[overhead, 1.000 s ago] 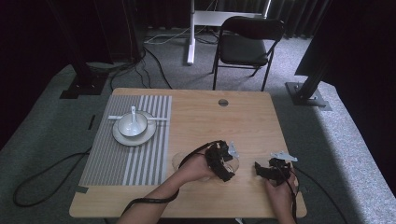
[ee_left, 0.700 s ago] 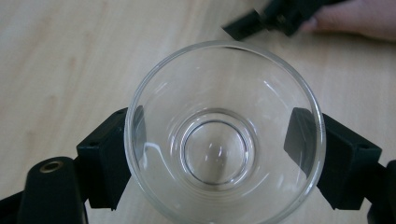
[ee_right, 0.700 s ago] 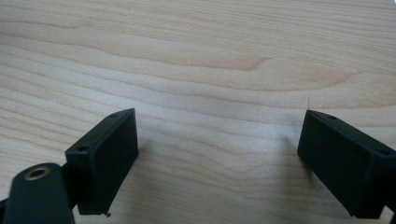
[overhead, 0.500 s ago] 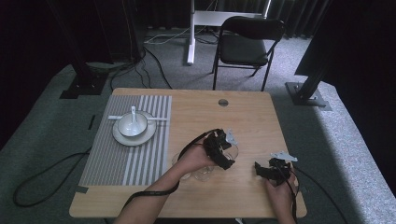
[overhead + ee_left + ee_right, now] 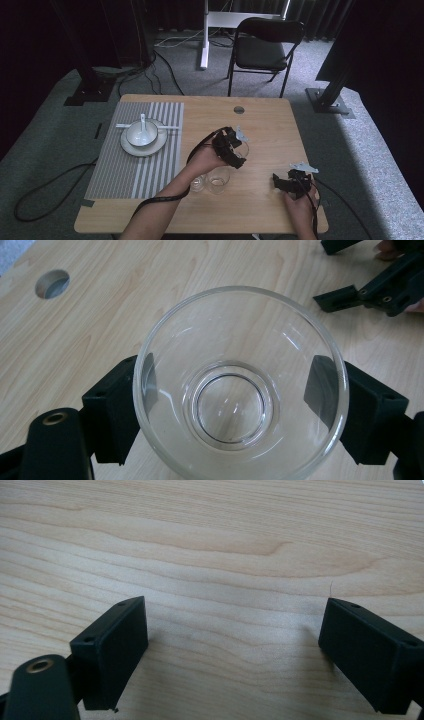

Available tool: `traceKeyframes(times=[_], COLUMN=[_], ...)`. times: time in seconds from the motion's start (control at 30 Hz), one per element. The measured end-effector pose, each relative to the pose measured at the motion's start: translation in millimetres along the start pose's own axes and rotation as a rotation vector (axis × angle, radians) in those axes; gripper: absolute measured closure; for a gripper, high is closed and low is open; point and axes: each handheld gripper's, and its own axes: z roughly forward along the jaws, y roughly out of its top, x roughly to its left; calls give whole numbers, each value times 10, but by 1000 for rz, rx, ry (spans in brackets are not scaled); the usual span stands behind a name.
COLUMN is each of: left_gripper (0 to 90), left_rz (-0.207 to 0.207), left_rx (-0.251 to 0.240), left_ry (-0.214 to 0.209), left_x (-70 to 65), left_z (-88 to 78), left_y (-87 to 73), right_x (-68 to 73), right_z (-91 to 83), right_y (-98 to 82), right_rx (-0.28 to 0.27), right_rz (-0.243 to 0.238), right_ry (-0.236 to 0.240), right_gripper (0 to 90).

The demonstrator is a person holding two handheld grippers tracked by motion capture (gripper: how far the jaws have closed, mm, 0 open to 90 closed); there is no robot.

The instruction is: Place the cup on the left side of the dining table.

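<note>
Already the left gripper (image 5: 239, 148) pinches a clear glass bowl (image 5: 240, 385) by its sides above mid-table (image 5: 270, 120); where it belongs I cannot tell. It looks empty and unchipped. Two glasses (image 5: 214, 179) wait nearby. Her right gripper (image 5: 235, 650) rests spread, holding nothing.

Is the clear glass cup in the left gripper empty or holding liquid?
Empty: the clear glass cup between the left gripper jaws shows bare wood grain through its base.
</note>
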Motion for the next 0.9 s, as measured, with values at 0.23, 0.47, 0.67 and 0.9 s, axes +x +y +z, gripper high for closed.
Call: traceKeyframes(times=[0.23, 0.47, 0.67, 0.9], left_gripper=[188, 188, 188, 188], left_rz=[-25, -53, -99, -132], left_rx=[6, 20, 17, 11], left_ry=[38, 63, 97, 118], left_x=[107, 228, 360, 447], left_z=[-53, -126, -253, -373], left_y=[-73, -196, -347, -483], right_x=[0, 0, 0, 1], right_z=[0, 0, 0, 0], right_y=[0, 0, 0, 0], right_rx=[0, 0, 0, 1], right_rz=[0, 0, 0, 1], right_ry=[0, -1, 0, 0], right_gripper=[118, 118, 118, 118])
